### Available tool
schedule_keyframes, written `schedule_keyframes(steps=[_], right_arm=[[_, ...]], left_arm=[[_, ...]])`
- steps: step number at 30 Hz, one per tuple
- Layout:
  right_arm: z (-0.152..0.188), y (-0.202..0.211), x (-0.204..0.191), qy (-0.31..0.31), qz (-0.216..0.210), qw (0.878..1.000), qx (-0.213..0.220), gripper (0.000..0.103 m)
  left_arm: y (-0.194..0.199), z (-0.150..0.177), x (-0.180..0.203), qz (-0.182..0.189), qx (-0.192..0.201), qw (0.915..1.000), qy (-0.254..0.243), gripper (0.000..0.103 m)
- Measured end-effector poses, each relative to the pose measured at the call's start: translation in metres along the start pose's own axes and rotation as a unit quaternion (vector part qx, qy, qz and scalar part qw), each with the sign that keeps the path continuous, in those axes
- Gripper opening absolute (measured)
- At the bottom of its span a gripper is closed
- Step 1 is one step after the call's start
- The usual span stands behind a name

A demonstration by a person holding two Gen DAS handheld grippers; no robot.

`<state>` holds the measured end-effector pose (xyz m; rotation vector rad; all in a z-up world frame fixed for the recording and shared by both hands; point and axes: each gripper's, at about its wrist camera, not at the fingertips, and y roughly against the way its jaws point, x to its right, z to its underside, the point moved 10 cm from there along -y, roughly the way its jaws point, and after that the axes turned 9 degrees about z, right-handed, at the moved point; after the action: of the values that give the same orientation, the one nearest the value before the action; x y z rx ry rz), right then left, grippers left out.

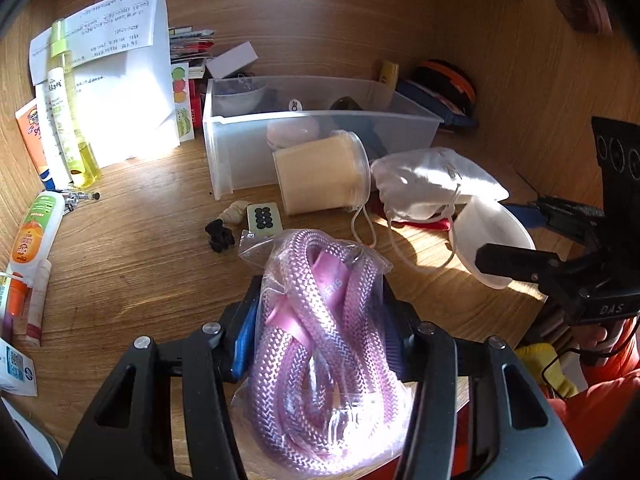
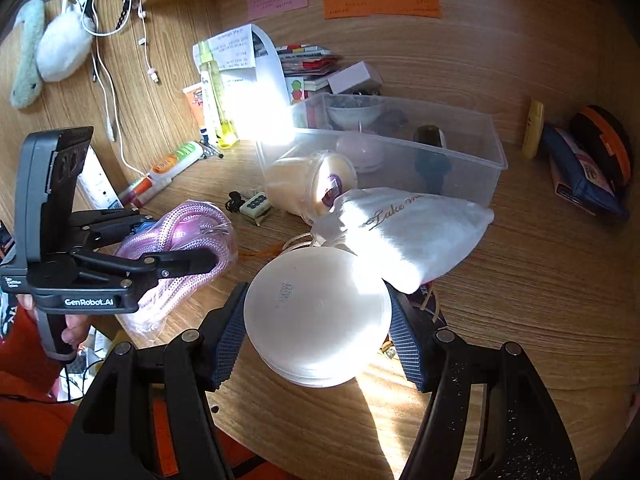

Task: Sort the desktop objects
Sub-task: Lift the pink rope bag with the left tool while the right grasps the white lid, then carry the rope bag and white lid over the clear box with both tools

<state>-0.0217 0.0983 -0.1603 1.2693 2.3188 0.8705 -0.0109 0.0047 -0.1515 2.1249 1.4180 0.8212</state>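
My left gripper (image 1: 320,320) is shut on a clear bag of pink rope (image 1: 320,344) and holds it above the desk; it also shows in the right wrist view (image 2: 188,236). My right gripper (image 2: 316,320) is shut on a white round container (image 2: 316,312), its blue pads (image 2: 228,344) against both sides; it shows in the left wrist view (image 1: 492,240). A clear plastic bin (image 1: 312,120) stands at the back with several items inside. A cream jar (image 1: 320,176) lies on its side before it, next to a white drawstring pouch (image 1: 432,184).
Bottles and tubes (image 1: 60,120) line the left wall, with papers (image 1: 120,80) behind. A small tile (image 1: 264,218), a black clip (image 1: 219,236) and a beige scrap (image 1: 236,212) lie mid-desk. Pouches and a yellow tube (image 2: 534,128) sit at the right back.
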Motion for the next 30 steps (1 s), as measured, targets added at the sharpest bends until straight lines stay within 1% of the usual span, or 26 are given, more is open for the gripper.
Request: schedule_keyframes(steps=[3, 8, 15, 20, 24, 30], right_arm=[[0.001, 0.008, 0.005, -0.008, -0.001, 1.0, 0.007, 0.062], [-0.001, 0.022, 0.018, -0.017, 0.009, 1.0, 0.023, 0.062], [-0.011, 0.033, 0.039, -0.041, 0.018, 0.998, 0.039, 0.062], [-0.025, 0.043, 0.058, -0.056, 0.025, 0.996, 0.059, 0.062], [-0.038, 0.051, 0.075, -0.062, 0.042, 0.994, 0.075, 0.062], [-0.057, 0.046, 0.093, -0.062, 0.059, 0.993, 0.083, 0.062]], left_arm=[[0.005, -0.005, 0.001, 0.0, 0.012, 0.9999, 0.006, 0.051], [0.014, -0.016, 0.006, -0.008, 0.032, 0.9994, 0.002, 0.051], [0.026, -0.036, 0.008, -0.003, 0.066, 0.9978, 0.011, 0.051], [0.03, -0.051, 0.006, -0.006, 0.083, 0.9965, 0.015, 0.051], [0.027, -0.061, 0.001, -0.009, 0.091, 0.9957, 0.017, 0.051], [0.025, -0.081, -0.005, -0.009, 0.104, 0.9943, 0.023, 0.051]])
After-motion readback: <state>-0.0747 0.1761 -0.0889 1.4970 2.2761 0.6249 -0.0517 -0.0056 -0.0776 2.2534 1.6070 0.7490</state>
